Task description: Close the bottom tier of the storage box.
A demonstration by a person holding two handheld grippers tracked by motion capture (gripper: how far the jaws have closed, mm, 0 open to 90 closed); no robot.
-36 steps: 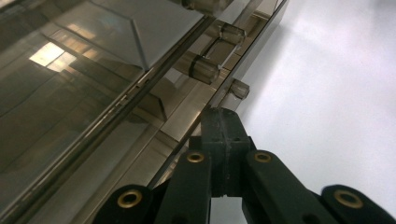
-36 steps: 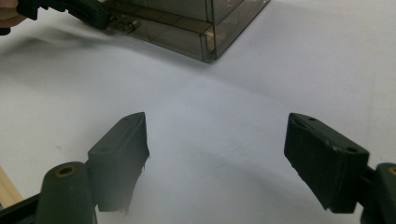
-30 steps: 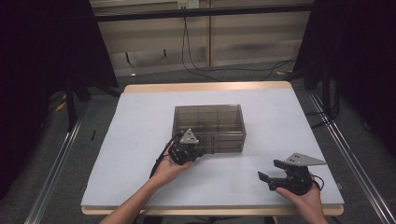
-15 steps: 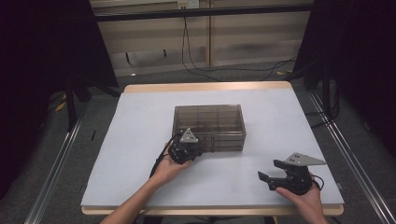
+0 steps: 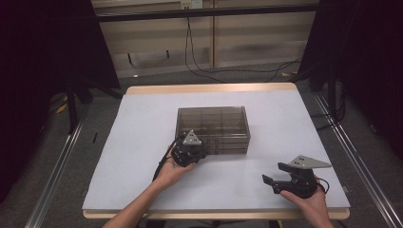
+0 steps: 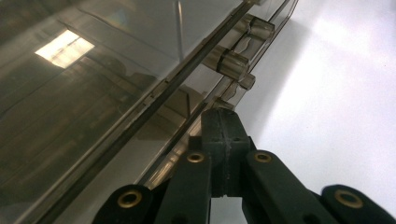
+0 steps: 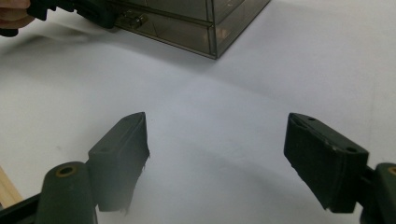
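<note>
Your smoky clear plastic organizer box (image 5: pixel 213 127) sits lid down near the middle of the white table (image 5: pixel 142 123), its long front face toward you. Take that box as the reference for everything else.

Your left tongs (image 5: pixel 189 153) are at the box's front face, toward its left end, pressed right up against the lower edge. In the left gripper view the left tongs (image 6: pixel 219 122) are clenched: the two black jaws meet pad to pad with no gap. Their tips sit at the box's front latch area, just below the small clear latch tabs (image 6: pixel 232 63) along the seam between lid and base. Whether a thin lip of plastic is pinched between the pads cannot be told.

Your right tongs (image 5: pixel 273 175) are well apart from the box, off to its front right, near the table's edge closest to you, low over the white surface. In the right gripper view the right tongs (image 7: pixel 217 154) stand released, jaws wide apart, with bare table between them, and the box's corner (image 7: pixel 215 42) lies ahead.
</note>
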